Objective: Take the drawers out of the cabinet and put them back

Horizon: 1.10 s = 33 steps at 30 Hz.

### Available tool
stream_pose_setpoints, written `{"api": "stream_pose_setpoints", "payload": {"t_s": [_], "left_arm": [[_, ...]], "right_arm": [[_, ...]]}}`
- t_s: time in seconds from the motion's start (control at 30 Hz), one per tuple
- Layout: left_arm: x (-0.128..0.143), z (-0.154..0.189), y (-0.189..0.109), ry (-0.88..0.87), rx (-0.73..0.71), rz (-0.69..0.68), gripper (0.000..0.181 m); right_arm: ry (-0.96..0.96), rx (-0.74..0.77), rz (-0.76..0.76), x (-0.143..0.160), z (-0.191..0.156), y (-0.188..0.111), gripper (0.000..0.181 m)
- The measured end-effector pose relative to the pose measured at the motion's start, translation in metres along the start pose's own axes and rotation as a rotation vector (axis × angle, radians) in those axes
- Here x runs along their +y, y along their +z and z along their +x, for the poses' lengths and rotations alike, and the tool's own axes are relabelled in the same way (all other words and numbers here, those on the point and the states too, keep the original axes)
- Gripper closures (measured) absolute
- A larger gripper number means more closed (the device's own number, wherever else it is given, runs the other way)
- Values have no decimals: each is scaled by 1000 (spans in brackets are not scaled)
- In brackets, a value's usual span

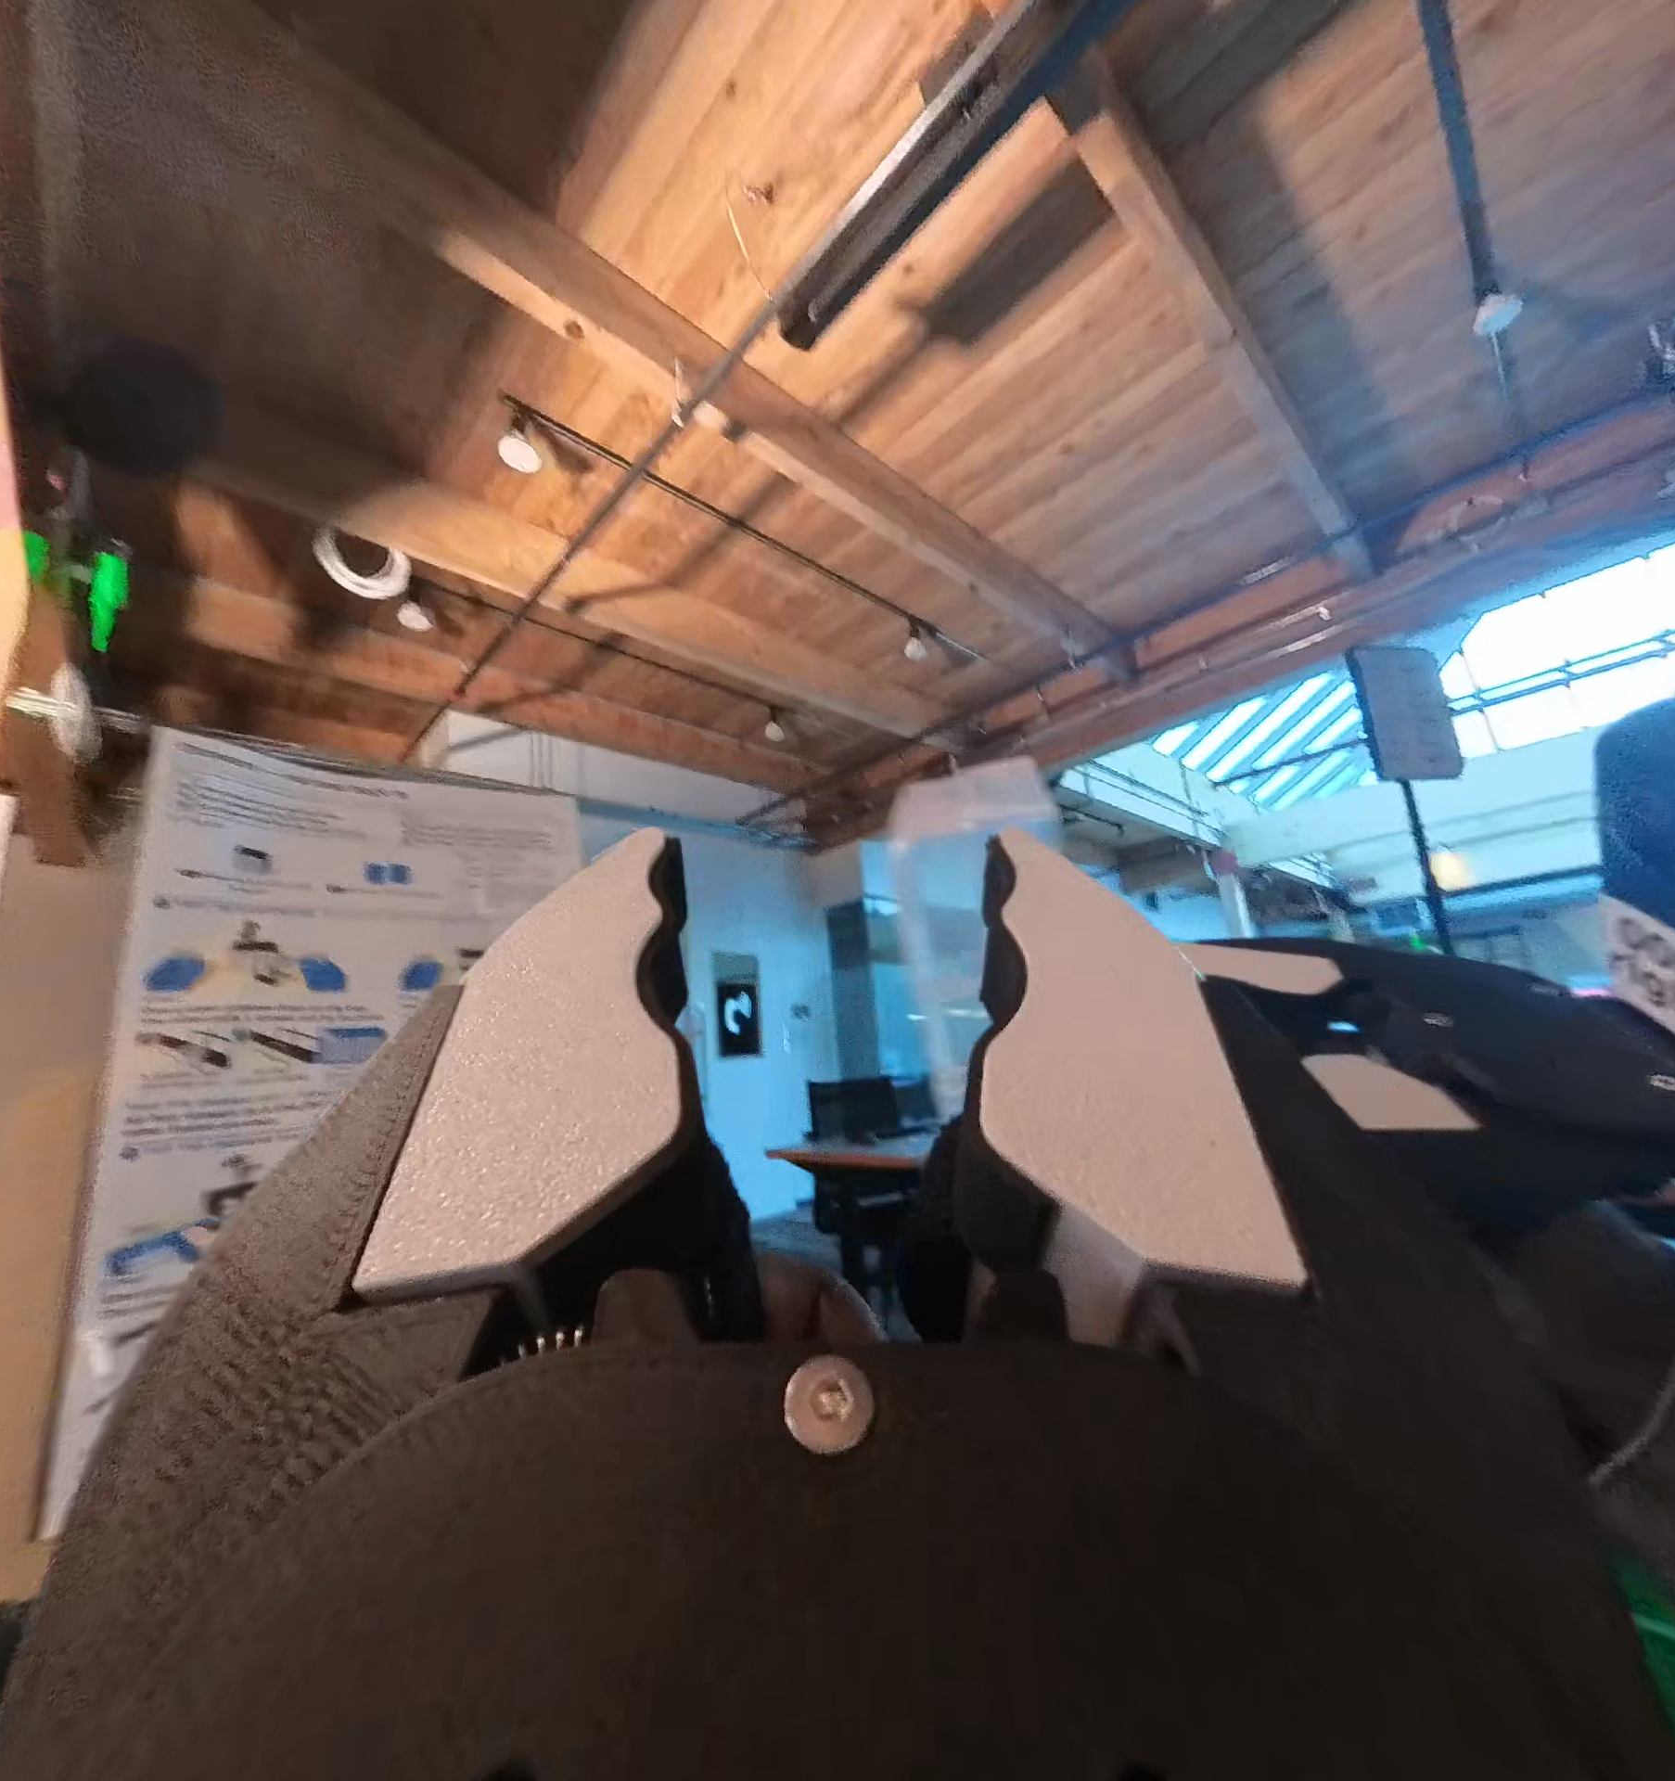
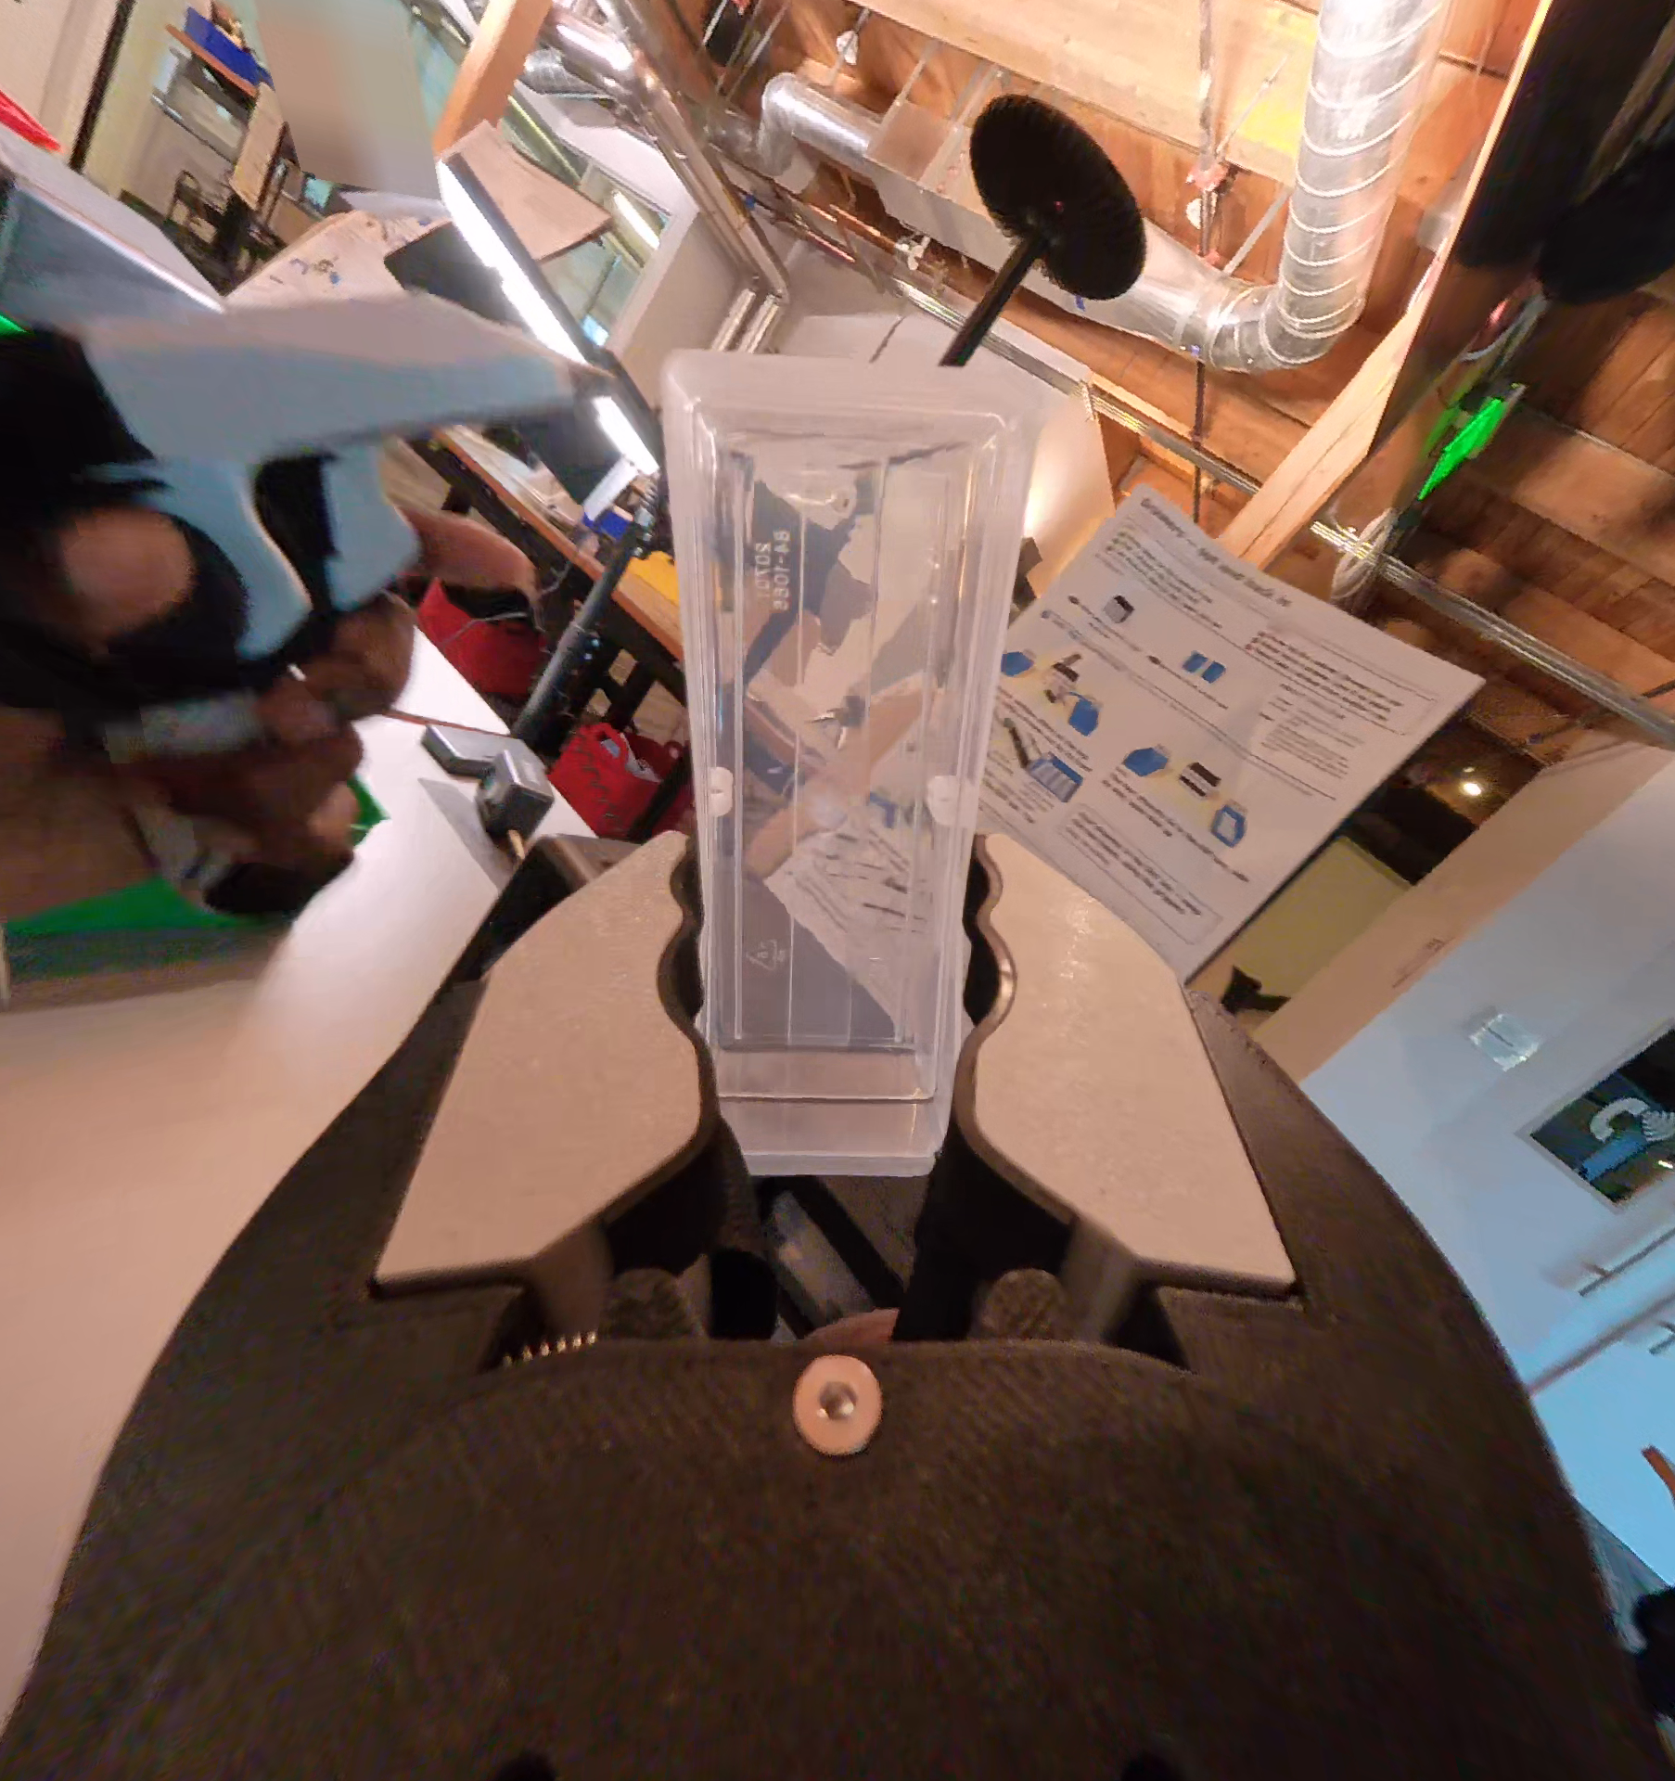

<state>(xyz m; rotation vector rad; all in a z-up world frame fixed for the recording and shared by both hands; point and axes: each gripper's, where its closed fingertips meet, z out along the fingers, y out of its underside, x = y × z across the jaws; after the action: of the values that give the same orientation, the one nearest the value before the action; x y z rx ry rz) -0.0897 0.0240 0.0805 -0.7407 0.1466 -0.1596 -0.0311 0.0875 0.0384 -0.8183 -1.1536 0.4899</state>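
- On the left, the left gripper (image 1: 834, 925) points up toward a wooden ceiling (image 1: 911, 337). Its grey fingers (image 1: 545, 1060) stand apart with a narrow gap between them and nothing held in it.
- Behind its left finger stands a white poster (image 1: 265, 964) with blue diagrams; its print is blurred.
- Through the gap, far off, a table (image 1: 843, 1152) and dark chairs show in a bright room.
- At that view's right edge the black body of the other gripper crosses, with a clear drawer (image 1: 949, 867) rising just past the right fingertip.
- In the right wrist view, the right gripper (image 2: 834, 925) is clamped on that clear plastic drawer (image 2: 843, 732), both pads pressing its long side walls near one end.
- The drawer points away from the camera, well clear of the white table (image 2: 140, 1108) below and to the left; the cabinet is not in view.
- To the far left of this view the left gripper (image 2: 583, 371) appears blurred in a person's hand (image 2: 265, 732).
- To the right leans the same poster (image 2: 1229, 732).
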Motion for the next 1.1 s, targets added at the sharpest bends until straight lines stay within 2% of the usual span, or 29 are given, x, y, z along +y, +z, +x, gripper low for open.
{"api": "stream_pose_setpoints", "payload": {"t_s": [0.13, 0.23, 0.33, 0.43, 0.53, 0.63, 0.7, 0.8, 0.9, 1.1], "left_arm": [[-26, -27, -9, 26, -108, 79, 126], [-38, -41, -14, 30, -151, 121, 129], [-42, -47, -16, 42, -169, 127, 129], [-41, -47, -16, 49, -174, 127, 130], [-37, -43, -13, 68, -164, 117, 130], [-33, -40, -12, 90, -157, 105, 130], [-32, -40, -12, 100, -156, 101, 130], [-32, -41, -12, 110, -158, 99, 131], [-32, -44, -13, 106, -164, 99, 131], [-33, -43, -15, 118, -163, 97, 132]], "right_arm": [[-118, 18, -140, 8, 46, -37, 129], [-251, 17, -354, 41, 81, -78, 129], [-342, -29, -631, 100, 109, -129, 129], [-406, -121, -952, 175, 126, -192, 129], [-388, -288, -1180, 240, 124, -251, 129], [-346, -489, -1298, 289, 105, -292, 129], [-328, -604, -1336, 316, 90, -308, 129], [-291, -696, -1379, 345, 73, -319, 128], [-249, -764, -1351, 359, 61, -319, 128], [-313, -785, -1360, 379, 66, -322, 124]]}}
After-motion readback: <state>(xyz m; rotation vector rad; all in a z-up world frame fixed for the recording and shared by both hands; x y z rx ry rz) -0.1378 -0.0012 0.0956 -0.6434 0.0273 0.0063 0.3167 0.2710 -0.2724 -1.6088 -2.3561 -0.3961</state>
